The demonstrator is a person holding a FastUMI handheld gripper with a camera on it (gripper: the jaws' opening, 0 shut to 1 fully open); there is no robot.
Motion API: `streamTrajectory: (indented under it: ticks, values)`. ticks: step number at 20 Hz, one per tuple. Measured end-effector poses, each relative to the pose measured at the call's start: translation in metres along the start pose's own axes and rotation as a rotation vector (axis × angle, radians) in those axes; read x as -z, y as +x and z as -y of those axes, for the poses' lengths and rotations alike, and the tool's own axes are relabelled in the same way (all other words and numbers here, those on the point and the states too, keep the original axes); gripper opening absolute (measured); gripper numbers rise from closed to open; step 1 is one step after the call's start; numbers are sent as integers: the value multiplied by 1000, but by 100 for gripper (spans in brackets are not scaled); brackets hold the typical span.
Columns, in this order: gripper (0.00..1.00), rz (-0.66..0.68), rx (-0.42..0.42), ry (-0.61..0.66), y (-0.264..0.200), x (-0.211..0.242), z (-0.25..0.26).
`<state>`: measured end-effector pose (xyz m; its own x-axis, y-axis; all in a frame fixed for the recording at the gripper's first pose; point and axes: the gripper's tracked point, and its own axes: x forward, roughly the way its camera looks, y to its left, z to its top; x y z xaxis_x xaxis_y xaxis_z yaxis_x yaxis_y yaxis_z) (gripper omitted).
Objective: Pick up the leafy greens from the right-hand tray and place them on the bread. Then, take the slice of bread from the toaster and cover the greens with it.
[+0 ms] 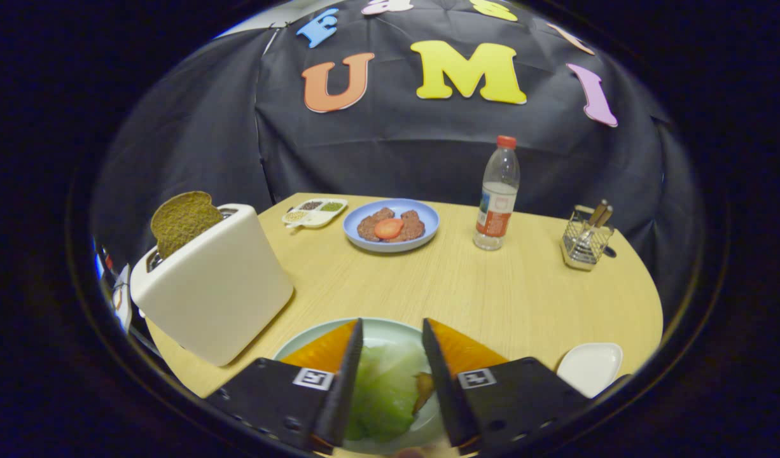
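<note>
On the wooden counter a blue plate carries 2 brown patties and 1 tomato slice. Beside it lies a white seasoning tray. Farther along stand a water bottle and a wire cutlery holder.

Black gripper, orange-backed wedge fingers, square coded tags, small screws, fingers parted

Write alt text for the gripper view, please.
The hand-held gripper is open above leafy greens on a pale green plate. Beyond, a bread slice stands in a white toaster.
</note>
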<state>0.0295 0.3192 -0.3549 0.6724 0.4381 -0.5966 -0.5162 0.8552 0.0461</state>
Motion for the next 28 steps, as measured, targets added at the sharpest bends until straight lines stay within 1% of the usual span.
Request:
streamTrajectory:
  ticks: [1,3,5,6,9,12,14,18,20,23,26,27,28]
  values:
    - [83,35,2,-4,-9,-11,-2]
    - [90,85,10,-25,-28,-33,-8]
    - [98,124,36,-41,-49,-57,-14]
    - [99,146,29,-35,-61,-70,-23]
    - [97,202,48,-4,-90,-107,-48]
    - [96,191,22,62,-101,-124,-97]
    - [96,182,-6,86,-99,-129,-136]
    - [96,162,-50,102,-89,-127,-214]
    - [96,157,-30,91,-76,-122,-236]
    - [96,106,13,115,-50,-104,-252]
    - [96,75,67,121,-28,-96,-250]
    - [92,64,75,125,-19,-93,-251]
    - [82,50,83,133,-11,-89,-252]
